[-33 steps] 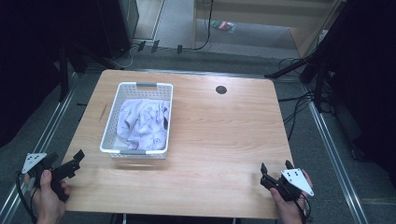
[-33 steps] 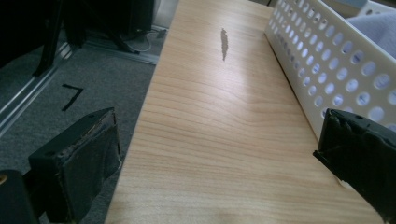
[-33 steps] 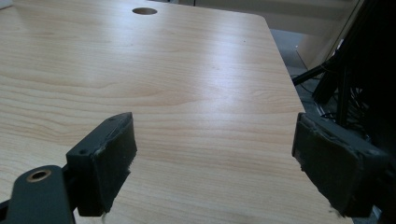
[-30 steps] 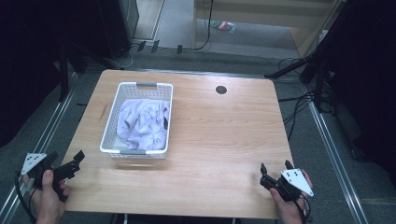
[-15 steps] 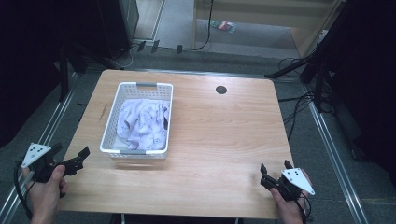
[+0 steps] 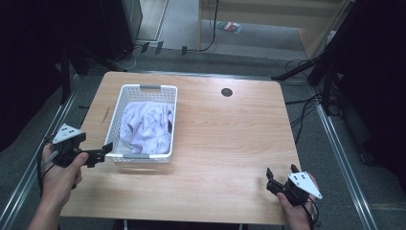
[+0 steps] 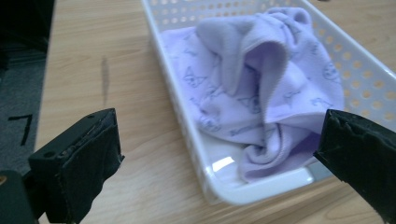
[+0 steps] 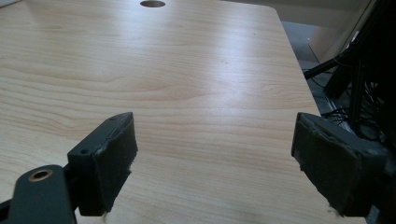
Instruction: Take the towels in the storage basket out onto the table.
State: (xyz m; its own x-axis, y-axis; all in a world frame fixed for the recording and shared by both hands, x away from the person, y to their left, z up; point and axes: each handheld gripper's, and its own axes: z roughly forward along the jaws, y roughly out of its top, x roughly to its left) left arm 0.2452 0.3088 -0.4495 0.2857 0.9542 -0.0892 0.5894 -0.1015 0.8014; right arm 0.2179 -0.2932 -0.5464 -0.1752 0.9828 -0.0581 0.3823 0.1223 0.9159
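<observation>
With the lilac cloth (image 6: 145, 125) heaped in the white basket (image 6: 119, 113) at ten o'clock, left gripper (image 6: 101, 152) gaping at its near corner, probably for grabbing; right gripper (image 6: 274, 181) spread, idle at five o'clock.

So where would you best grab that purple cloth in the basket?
Probably the raised fold at the middle of the cloth, coming from above. It stands up over the rest of the crumpled heap, so the open left claw could close across it without hitting the walls of the basket.
</observation>
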